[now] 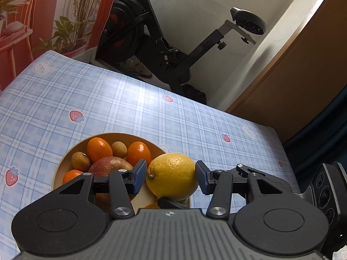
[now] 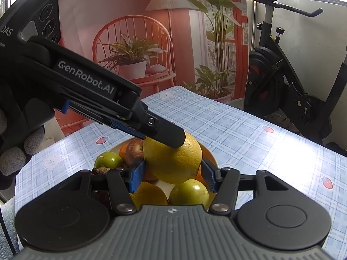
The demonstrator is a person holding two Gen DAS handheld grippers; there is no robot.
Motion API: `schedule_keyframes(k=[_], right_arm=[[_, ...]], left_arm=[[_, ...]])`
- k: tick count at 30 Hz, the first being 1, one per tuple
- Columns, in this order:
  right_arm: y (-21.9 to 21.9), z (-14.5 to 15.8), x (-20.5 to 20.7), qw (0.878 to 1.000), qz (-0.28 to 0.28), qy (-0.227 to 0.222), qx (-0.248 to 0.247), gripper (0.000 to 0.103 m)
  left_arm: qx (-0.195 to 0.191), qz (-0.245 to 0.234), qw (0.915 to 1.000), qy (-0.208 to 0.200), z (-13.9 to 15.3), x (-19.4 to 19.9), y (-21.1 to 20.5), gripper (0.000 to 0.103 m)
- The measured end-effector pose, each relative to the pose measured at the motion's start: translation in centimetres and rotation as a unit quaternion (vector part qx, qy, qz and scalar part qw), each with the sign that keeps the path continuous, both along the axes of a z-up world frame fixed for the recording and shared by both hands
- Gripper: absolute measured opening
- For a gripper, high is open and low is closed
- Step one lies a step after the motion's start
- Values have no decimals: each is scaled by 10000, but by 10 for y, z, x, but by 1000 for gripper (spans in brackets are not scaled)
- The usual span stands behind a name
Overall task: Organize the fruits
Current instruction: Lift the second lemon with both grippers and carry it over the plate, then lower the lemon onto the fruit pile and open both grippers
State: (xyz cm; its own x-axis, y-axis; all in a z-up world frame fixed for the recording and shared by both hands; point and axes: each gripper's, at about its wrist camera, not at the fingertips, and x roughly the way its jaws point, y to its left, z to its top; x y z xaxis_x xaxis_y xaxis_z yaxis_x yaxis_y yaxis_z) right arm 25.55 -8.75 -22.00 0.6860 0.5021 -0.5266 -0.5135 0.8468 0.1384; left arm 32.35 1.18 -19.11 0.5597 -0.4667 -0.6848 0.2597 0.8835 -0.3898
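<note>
Left wrist view: a lemon (image 1: 172, 176) is framed between the left tongs (image 1: 171, 176), pads touching or nearly touching its sides, long axis across the gap, above a fruit bowl (image 1: 65, 160) near the surface's (image 1: 130, 108) near edge.

Right wrist view: the lemon is also flanked by the right tongs (image 2: 173, 174); whether either pair truly clamps cannot be told.

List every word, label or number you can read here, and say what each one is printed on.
"GenRobot.AI": white lettering on the side of the left gripper, seen in the right wrist view.
"DAS": cut-off letters on the camera unit behind it.
Small print below "DAS": too cut off to read.
Left wrist view: no readable text.
</note>
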Motion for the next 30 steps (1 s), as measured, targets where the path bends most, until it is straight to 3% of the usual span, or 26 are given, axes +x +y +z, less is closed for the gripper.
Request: schedule_keyframes(k=[12, 30], right_arm=[[7, -2, -3, 9999, 33, 6, -155, 58], [6, 13, -23, 9991, -186, -128, -350, 58]], left_arm=[[158, 257, 9995, -63, 3, -9, 9, 50], [349, 525, 9975, -320, 17, -32, 18, 57]])
